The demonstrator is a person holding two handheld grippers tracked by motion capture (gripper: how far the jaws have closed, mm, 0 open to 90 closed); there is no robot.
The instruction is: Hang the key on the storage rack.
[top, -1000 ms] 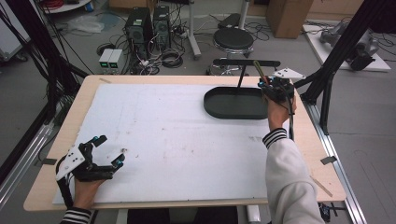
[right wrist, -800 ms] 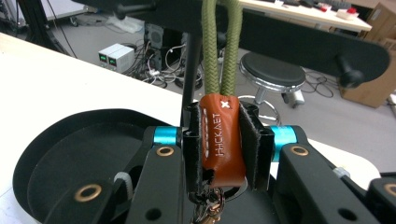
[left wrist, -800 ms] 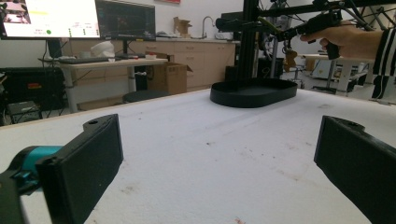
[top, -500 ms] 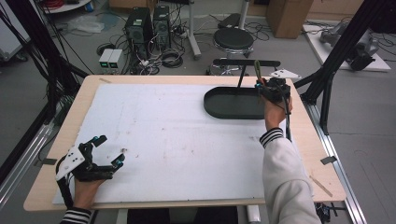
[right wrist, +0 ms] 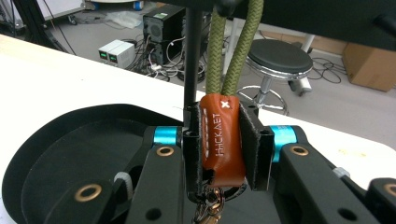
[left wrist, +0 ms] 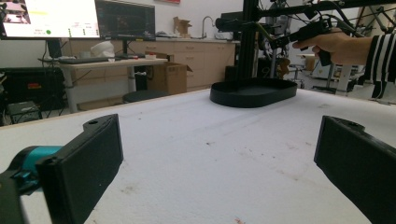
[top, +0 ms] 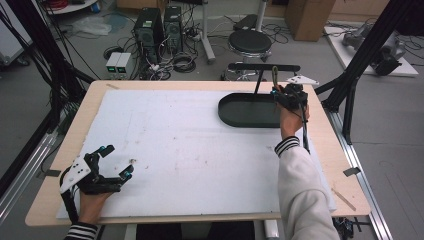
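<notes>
The right gripper (right wrist: 222, 144) is clamped on the orange leather tab (right wrist: 222, 137) of a green rope loop (right wrist: 231, 51) hanging directly above the black tray (top: 245, 111), while the left gripper (top: 114, 162), jaws wide apart, rests on the table (top: 200, 145).

Grey floor (top: 380, 130) strewn with cables; computer towers (top: 159, 25), a round stool (top: 249, 42) and a cardboard box (top: 305, 17) stand beyond the tabletop (top: 95, 97).
</notes>
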